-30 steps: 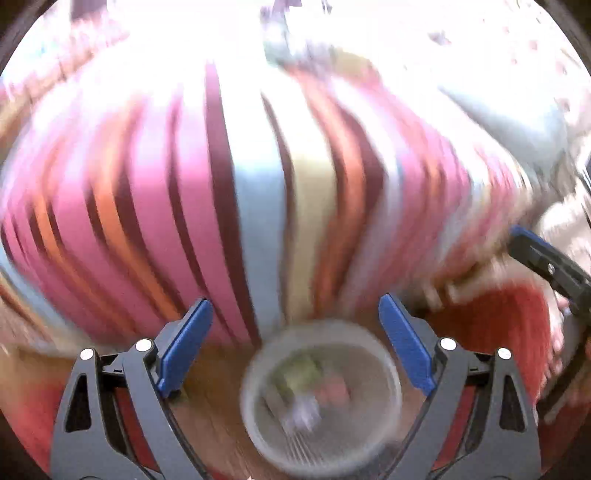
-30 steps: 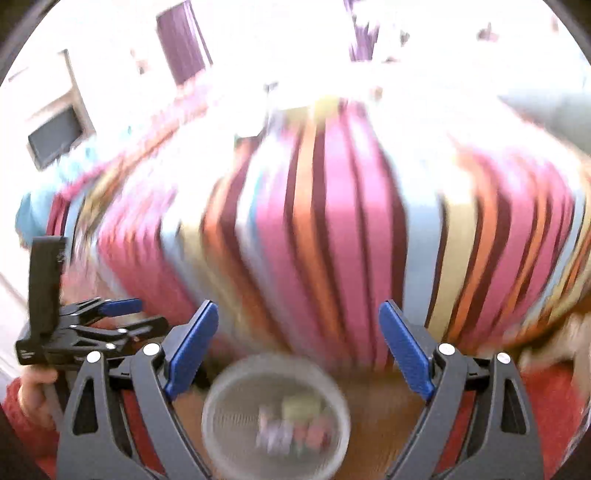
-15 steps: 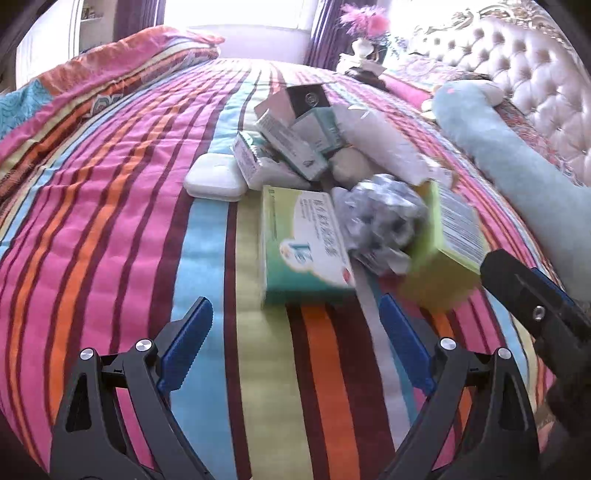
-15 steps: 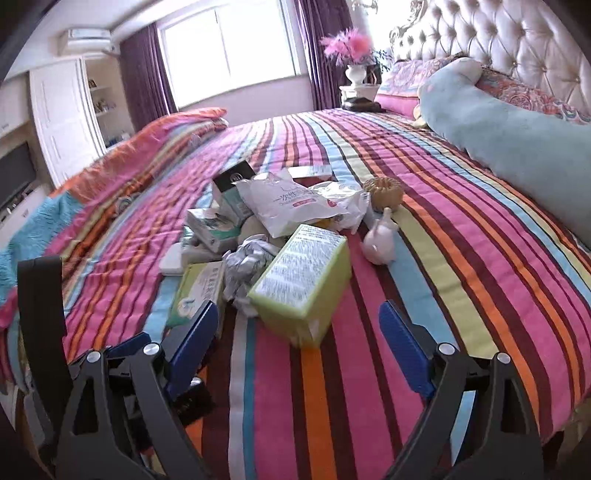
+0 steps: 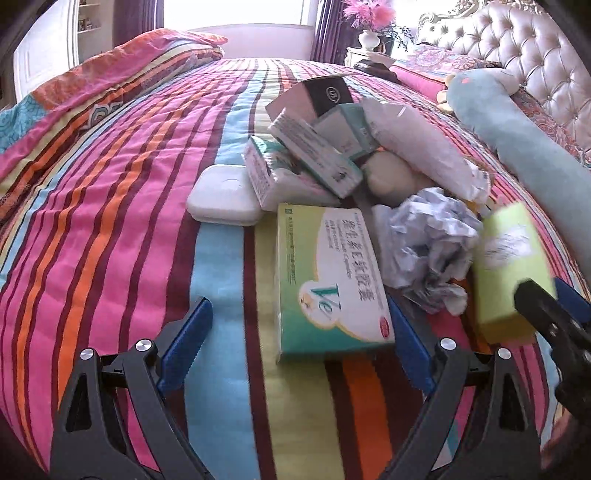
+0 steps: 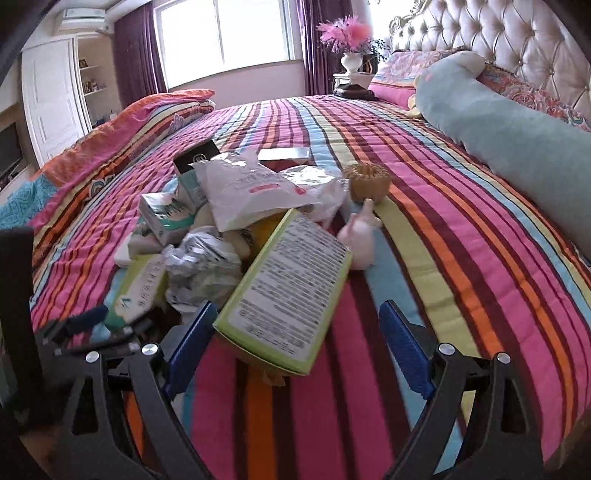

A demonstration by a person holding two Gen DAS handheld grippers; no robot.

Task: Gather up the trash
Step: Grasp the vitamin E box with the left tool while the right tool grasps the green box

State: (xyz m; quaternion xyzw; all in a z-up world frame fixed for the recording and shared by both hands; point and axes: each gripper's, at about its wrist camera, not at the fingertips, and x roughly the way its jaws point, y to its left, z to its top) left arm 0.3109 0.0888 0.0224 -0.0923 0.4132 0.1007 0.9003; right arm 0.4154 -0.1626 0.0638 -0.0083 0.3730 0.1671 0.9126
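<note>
Bed cover (image 5: 110, 229): quilted cloth, matt, striped. Green-and-white box (image 5: 328, 273): smooth printed cardboard, slight sheen. Crumpled wrapper (image 5: 428, 243): creased, shiny, foil-like. White case (image 5: 221, 201): smooth matt plastic. White bag (image 6: 247, 188): glossy plastic film. Headboard (image 6: 480, 33): tufted, satiny upholstery. Long cushion (image 6: 517, 136): soft plush.

place: home bedroom | evidence: striped bed (image 6: 461, 236), tufted headboard (image 6: 480, 40), wardrobe (image 6: 51, 99)

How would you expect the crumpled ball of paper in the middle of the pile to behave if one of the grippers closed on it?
The crumpled paper looks loosely wadded, so it would probably squash rather than resist. It is likely very light and may spring partly back. It leans against the green-and-white box and the yellow-green box, so lifting it might nudge both.
</note>
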